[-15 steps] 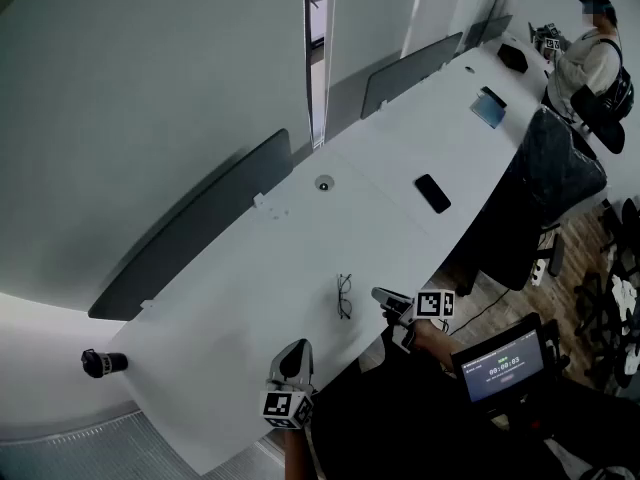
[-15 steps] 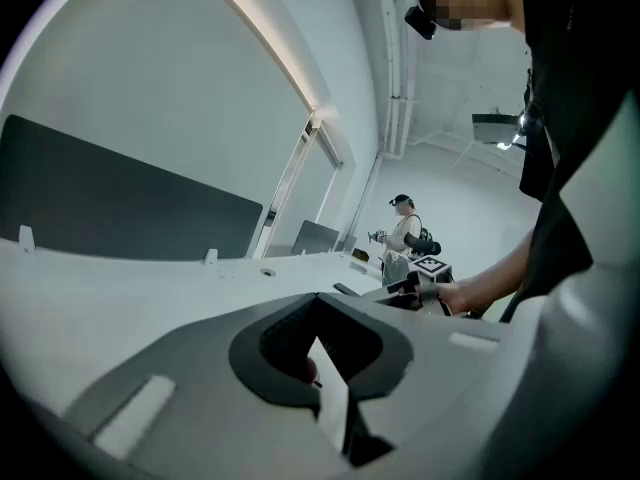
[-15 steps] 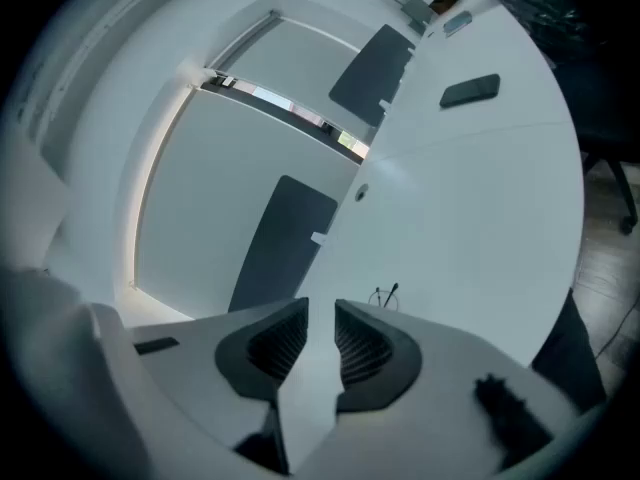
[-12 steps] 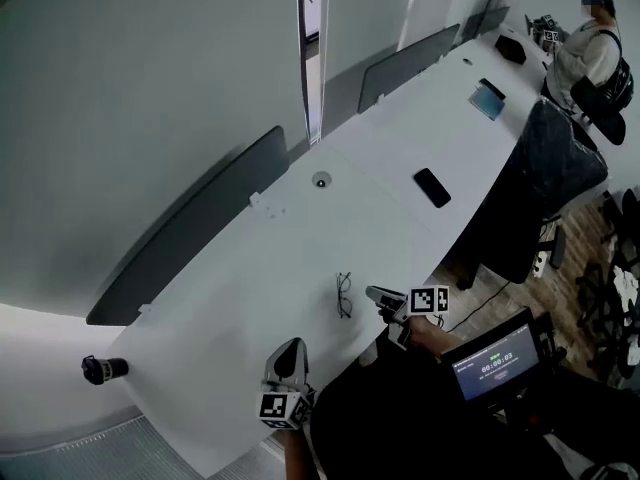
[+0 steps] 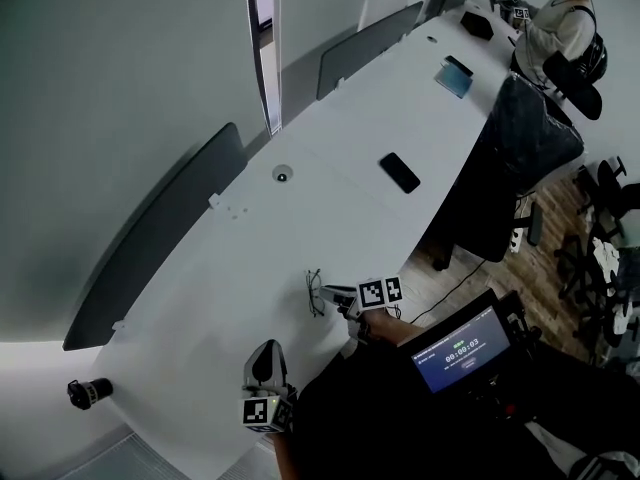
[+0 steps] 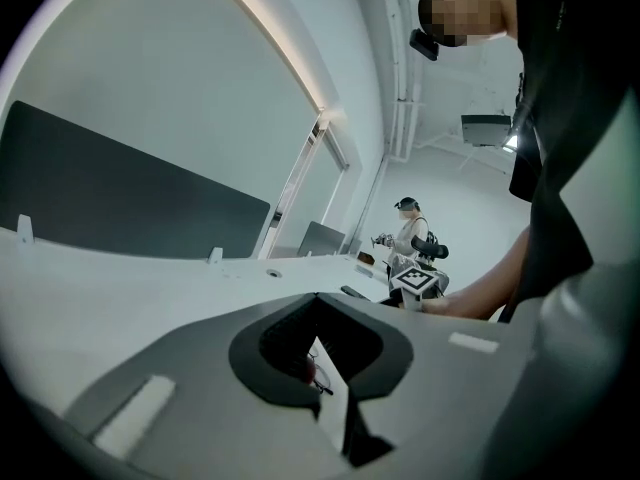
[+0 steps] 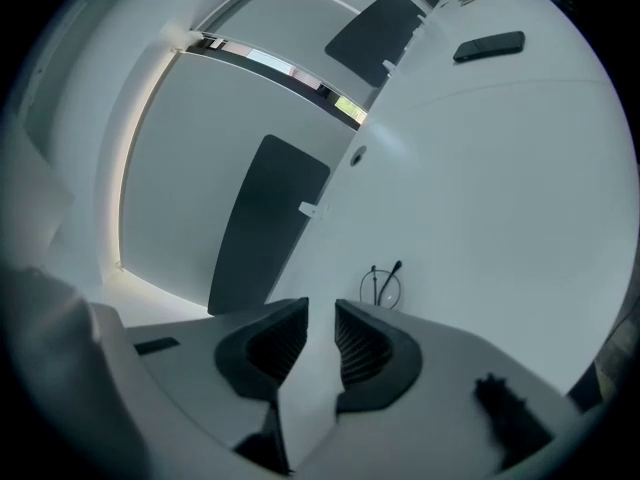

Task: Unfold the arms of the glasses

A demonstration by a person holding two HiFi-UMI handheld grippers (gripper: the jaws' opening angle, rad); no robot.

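Lying just beyond right claw (image 7: 320,308), glasses (image 7: 382,286), not touching

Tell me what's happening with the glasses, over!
Left gripper shut, empty. Right gripper open, empty, just short of glasses. Glasses lying on table, untouched. Nothing in between.

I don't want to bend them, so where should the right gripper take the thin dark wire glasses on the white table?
Probably a folded arm's free tip, coming from where the right gripper is. The thin dark wire glasses lie flat, arms folded across the frame, tips poking out.
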